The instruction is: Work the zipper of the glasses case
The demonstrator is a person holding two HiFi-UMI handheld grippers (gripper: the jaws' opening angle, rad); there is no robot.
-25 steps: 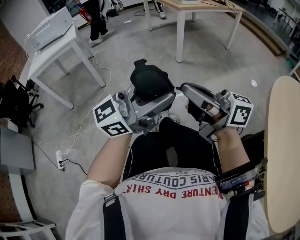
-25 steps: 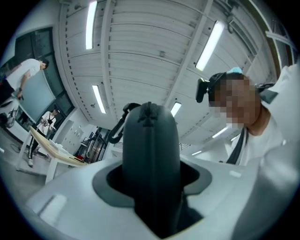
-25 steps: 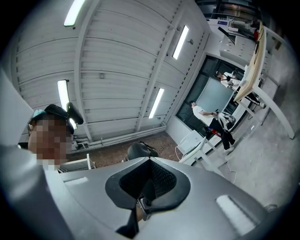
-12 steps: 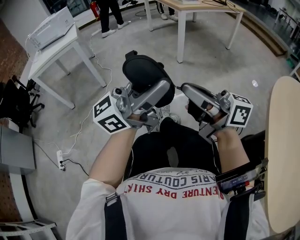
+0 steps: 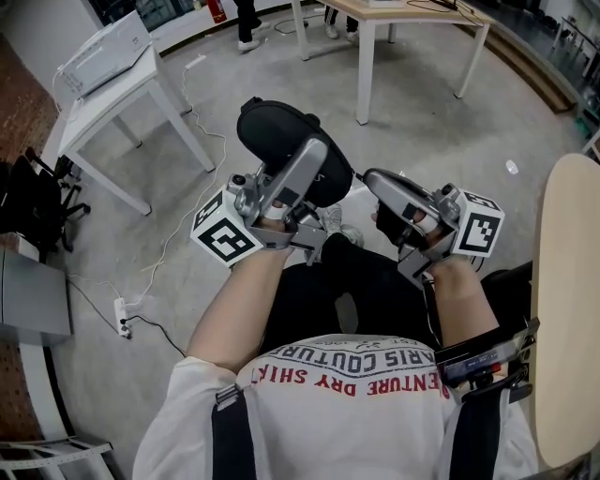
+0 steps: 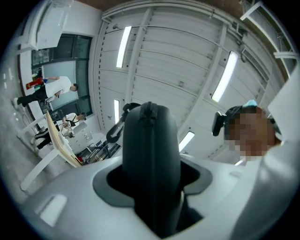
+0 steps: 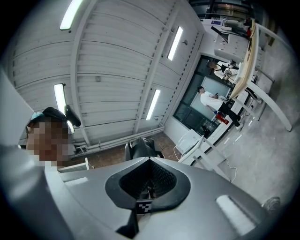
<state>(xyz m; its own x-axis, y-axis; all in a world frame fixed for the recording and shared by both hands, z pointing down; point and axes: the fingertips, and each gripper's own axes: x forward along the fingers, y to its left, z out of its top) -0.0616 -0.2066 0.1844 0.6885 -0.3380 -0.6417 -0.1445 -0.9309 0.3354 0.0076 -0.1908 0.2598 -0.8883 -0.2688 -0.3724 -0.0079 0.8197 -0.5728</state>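
My left gripper [image 5: 302, 180] is shut on the black glasses case [image 5: 279, 142] and holds it up in front of the person's knees. In the left gripper view the case [image 6: 151, 159] stands upright between the jaws, its zipper seam [image 6: 149, 110] faces the camera, and a black clip [image 6: 117, 131] hangs at its left. My right gripper [image 5: 377, 180] is shut, with nothing that I can make out in it. It hangs a short way to the right of the case, apart from it. The right gripper view shows the ribbed pads [image 7: 161, 177] together and the case [image 7: 139, 148] beyond them.
A white table [image 5: 112, 89] with a white box [image 5: 101, 52] stands at the back left, a wooden-topped table [image 5: 412, 14] at the back. A pale rounded tabletop [image 5: 562, 300] runs along the right. A power strip [image 5: 120, 319] and cables lie on the floor.
The left gripper has lifted the case and tipped it further up and to the left. The right gripper has stayed where it was, shut.
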